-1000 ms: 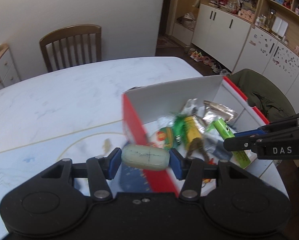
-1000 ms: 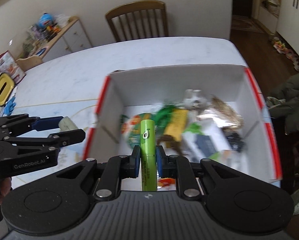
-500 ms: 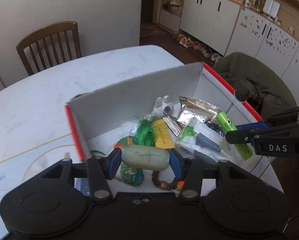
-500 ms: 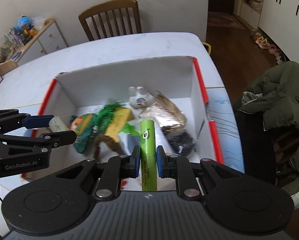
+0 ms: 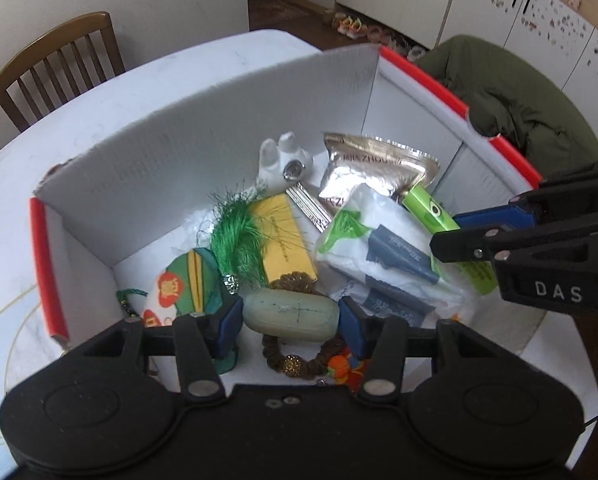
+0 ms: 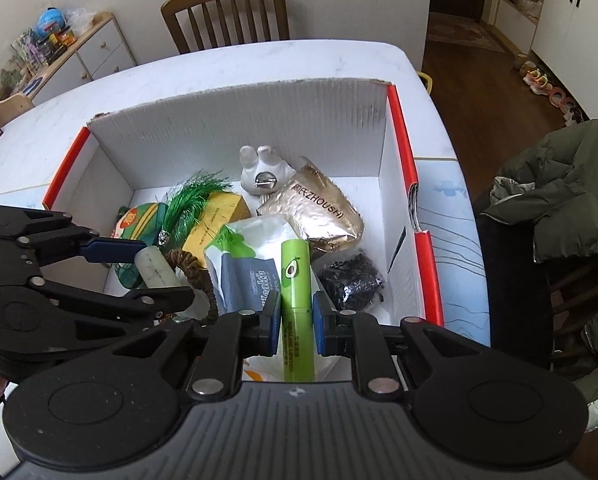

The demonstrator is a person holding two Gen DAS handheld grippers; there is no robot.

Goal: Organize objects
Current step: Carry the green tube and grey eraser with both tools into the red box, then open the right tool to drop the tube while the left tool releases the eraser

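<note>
While a second ago it was short of the red edge, the left gripper [image 5: 291,316] now hangs over the inside of the cardboard box [image 5: 203,152] in the left wrist view, clamped on the pale green oval bar [image 5: 291,314] above the bead bracelet [image 5: 295,360] and beside the green tassel [image 5: 237,236]; so the carry looks done and only the release is left. From the right wrist view, the right gripper [image 6: 295,322] has likewise come in over the box [image 6: 235,120], its jaws closed on the green lipstick tube [image 6: 295,280], which points out over the white tissue pack [image 6: 251,256] and the black bag [image 6: 353,280] (neither touched, as far as can be told). Both items are above the box, not yet in it.
</note>
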